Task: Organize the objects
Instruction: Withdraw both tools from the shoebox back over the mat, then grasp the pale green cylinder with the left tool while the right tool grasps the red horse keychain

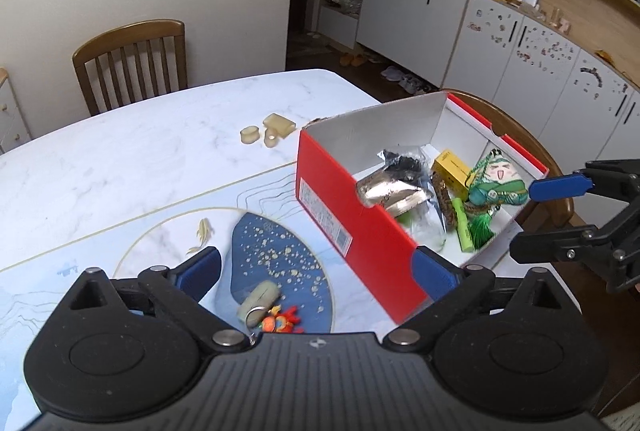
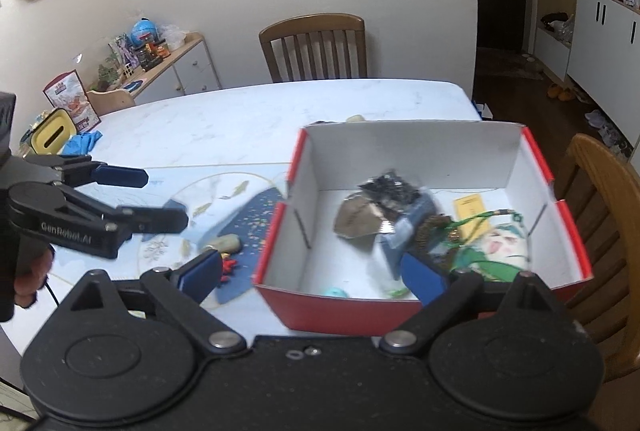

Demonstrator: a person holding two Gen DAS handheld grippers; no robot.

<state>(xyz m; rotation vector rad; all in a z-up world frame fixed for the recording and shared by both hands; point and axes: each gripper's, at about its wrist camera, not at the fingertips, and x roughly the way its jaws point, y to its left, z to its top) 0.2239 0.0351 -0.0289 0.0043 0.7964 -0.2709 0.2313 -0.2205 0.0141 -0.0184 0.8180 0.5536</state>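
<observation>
- Now spread wide and empty: left hand-held gripper (image 1: 316, 271), blue pads well apart, nothing between them, poised over the gap between mat and box.
- Likewise wide and empty: right hand-held gripper (image 2: 312, 273), hanging over the near wall of the box (image 2: 340, 311); seen from the left camera off the box's far right corner.
- Probably parted this far to be ready for the next pickup, since neither touches anything.
- Just below the left pads, on the blue patch of the mat (image 1: 280, 243): a pale capsule-shaped keyring (image 1: 258, 301) touching a small red-orange charm (image 1: 280, 321); apparently the next things to collect.
- Beside the mat on the surface (image 1: 120, 159): red box, open-topped, white inside, already holding a silvery packet (image 1: 384, 191), a yellow carton (image 1: 452, 167), a green marker (image 1: 462, 227) and a green doll (image 1: 496, 179), piled loosely toward the right end.
- Farther out, well apart from the box: three cream pieces (image 1: 272, 131) on bare marble, unsorted.
- Judged partway done: several items boxed, five or so outside.
</observation>
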